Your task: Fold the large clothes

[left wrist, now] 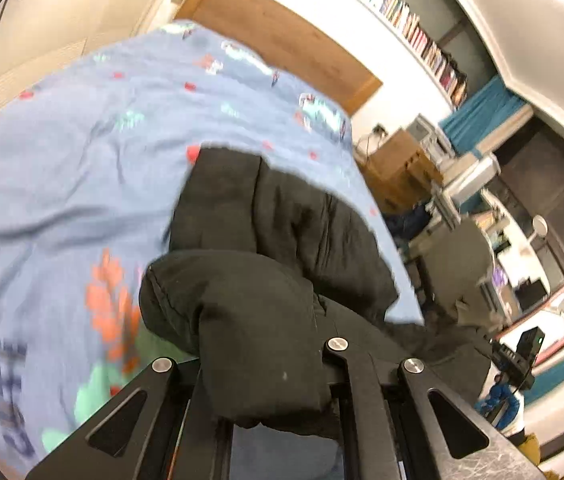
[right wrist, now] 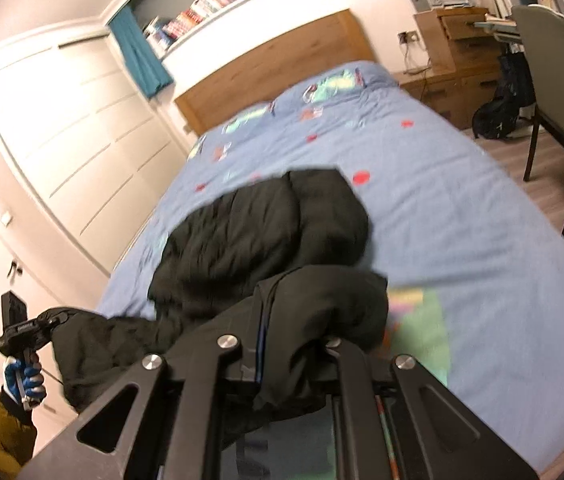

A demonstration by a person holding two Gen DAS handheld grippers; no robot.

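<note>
A large black padded jacket [left wrist: 282, 216] lies partly on a bed with a light blue patterned cover [left wrist: 61, 168]. My left gripper [left wrist: 257, 364] is shut on one bunched edge of the jacket and holds it up above the bed. My right gripper [right wrist: 290, 352] is shut on another bunched edge of the same jacket [right wrist: 261, 224]. The fabric hides the fingertips of both. The left gripper also shows at the far left of the right wrist view [right wrist: 21, 332], with jacket cloth stretched from it. The right gripper shows at the right of the left wrist view [left wrist: 518, 352].
A wooden headboard [right wrist: 273, 68] stands at the far end of the bed [right wrist: 462, 208]. White wardrobe doors [right wrist: 69, 136] line the left side. A grey chair [right wrist: 558, 80], a wooden drawer unit [right wrist: 458, 44] and a black bag [right wrist: 502, 108] stand on the floor to the right.
</note>
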